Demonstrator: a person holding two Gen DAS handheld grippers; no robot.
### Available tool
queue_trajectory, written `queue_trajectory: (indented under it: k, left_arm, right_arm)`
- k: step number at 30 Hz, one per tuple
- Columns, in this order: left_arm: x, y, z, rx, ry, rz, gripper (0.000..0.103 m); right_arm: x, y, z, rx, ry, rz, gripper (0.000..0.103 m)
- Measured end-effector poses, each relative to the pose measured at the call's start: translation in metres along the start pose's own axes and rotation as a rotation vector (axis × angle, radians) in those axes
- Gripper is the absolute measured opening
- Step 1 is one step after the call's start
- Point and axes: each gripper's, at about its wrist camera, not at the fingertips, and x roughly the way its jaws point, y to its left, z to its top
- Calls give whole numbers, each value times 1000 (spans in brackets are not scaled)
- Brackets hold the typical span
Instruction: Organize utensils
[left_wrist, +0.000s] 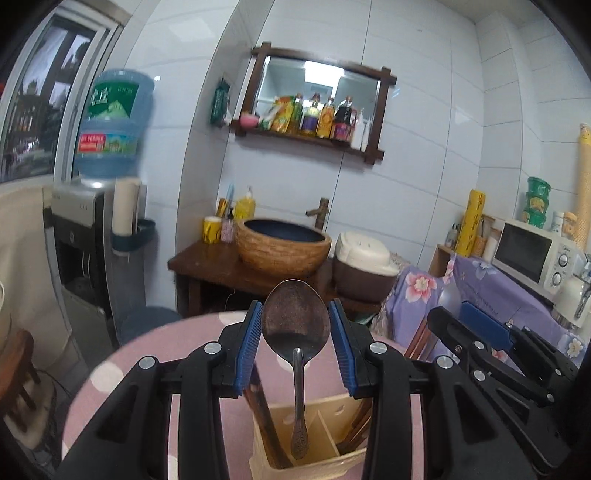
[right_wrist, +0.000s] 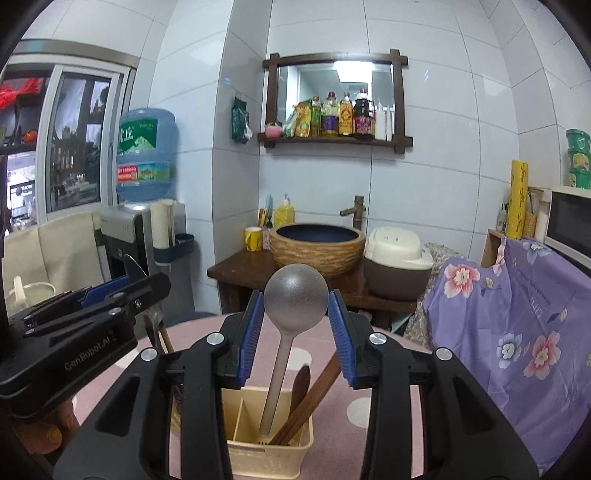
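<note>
**Two spoons stand in the cream holder, each framed by a gripper**

Left gripper (left_wrist: 295, 332): its blue pads (left_wrist: 249, 347) flank the bowl of a dark steel spoon (left_wrist: 295, 321), with slivers of gap on both sides, so whether they clamp it cannot be told. The spoon's handle stands in the cream utensil holder (left_wrist: 314, 443), beside dark wooden chopsticks (left_wrist: 264, 417) leaning in the left compartment.

Right gripper (right_wrist: 295, 328): its pads (right_wrist: 341, 339) sit either side of a matte grey spoon (right_wrist: 295, 299), again too close to call. That spoon stands upright in the holder (right_wrist: 269, 446), right of the divider, next to a wooden spoon (right_wrist: 301, 384) and brown chopsticks (right_wrist: 317, 391) leaning right.

Each gripper shows in the other's view, close alongside.

The holder stands on a round desk (right_wrist: 207, 332) with a pink cloth and pale dots. Behind: a wooden washstand with a woven-look basin (right_wrist: 317, 247), a rice cooker (right_wrist: 397, 266), a water dispenser (right_wrist: 146, 155), a mirror shelf of bottles (right_wrist: 336, 118), a microwave (left_wrist: 532, 254) on a purple floral cloth (right_wrist: 517, 314), white tiled walls.
</note>
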Motion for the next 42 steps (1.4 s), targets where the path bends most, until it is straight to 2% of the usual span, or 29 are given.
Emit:
queue_trajectory:
  k: [5,9,13,17,20,22,24,25,28,30,31,33,34,36,42]
  left_arm:
    - [-1,6,-33,-9,27,-8,37]
    - [6,8,-55,3,82,-19,37]
    - [16,11,-70,7,138,-22,37]
    - [12,9,-74,35,128,-24,38]
    - [8,11,-72,17,123,-22,38]
    - [4,11,-70,12,119,-17,38]
    - [-2,10,-70,18,112,-15,38]
    - [-6,9,-71,23,109,-13,39]
    - [-17,9,-74,33,97,-10,46]
    - [-25,9,-78,40,92,-4,60]
    - [-29,10,-80,40,88,2,65]
    - [-39,16,-88,31,76,17,83]
    - [-45,19,-92,27,72,23,87]
    - [-58,26,-102,22,62,37,97]
    - [-105,46,-141,40,44,92,98]
  right_arm:
    - [9,5,-42,-5,55,5,37]
    - [15,7,-70,-3,99,12,37]
    - [19,7,-86,2,123,14,37]
    - [21,6,-95,-7,134,7,37]
    - [19,3,-97,6,135,18,38]
    - [15,0,-97,15,131,30,42]
    - [8,-2,-98,11,120,28,55]
    - [4,-3,-98,11,112,25,57]
    - [-14,-9,-99,24,92,26,61]
    - [-27,-14,-102,33,86,28,73]
    - [-37,-18,-106,43,80,25,75]
    - [-50,-24,-113,51,83,22,82]
    - [-59,-29,-120,56,95,16,84]
    - [-73,-39,-130,70,117,14,95]
    - [-120,-67,-188,97,167,-59,97]
